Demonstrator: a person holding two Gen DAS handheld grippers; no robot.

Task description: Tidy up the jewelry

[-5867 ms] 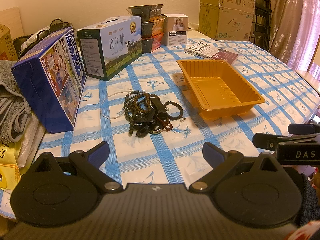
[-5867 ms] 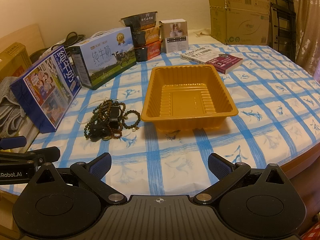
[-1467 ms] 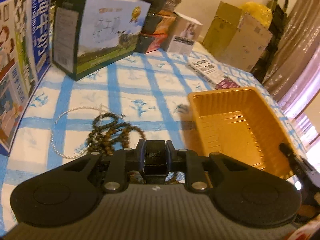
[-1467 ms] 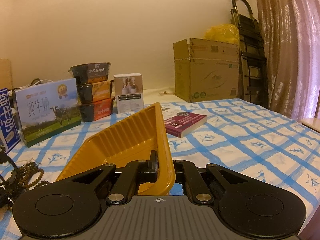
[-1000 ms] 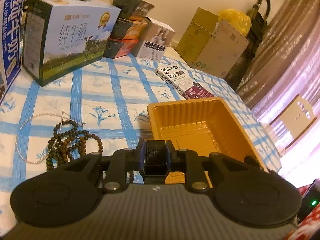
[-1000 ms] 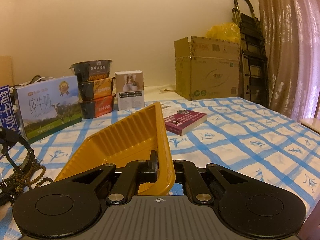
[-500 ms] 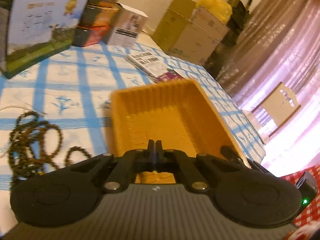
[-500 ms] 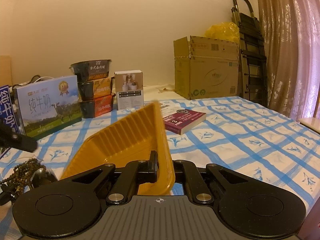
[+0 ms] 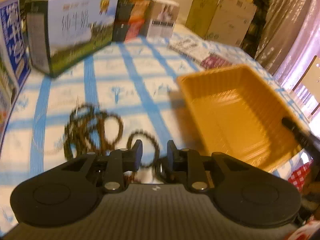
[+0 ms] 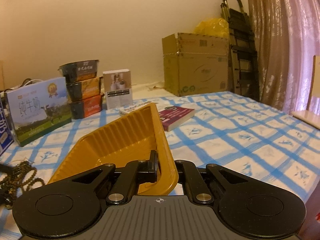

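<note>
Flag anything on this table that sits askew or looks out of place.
The orange tray is tipped up instead of lying flat: the right gripper pinches its rim and lifts that side. The bead bracelets lie in a tangled heap on the tablecloth, none in the tray yet.

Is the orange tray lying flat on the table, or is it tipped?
Tipped. The right gripper is shut on the orange tray's wall, and the tray slants up from the tablecloth.

Both grippers, left [image 9: 154, 152] and right [image 10: 166, 167], are black: ribbed grey housing, round side discs, silver screws, blue-tinged fingers [image 9: 138, 150].
</note>
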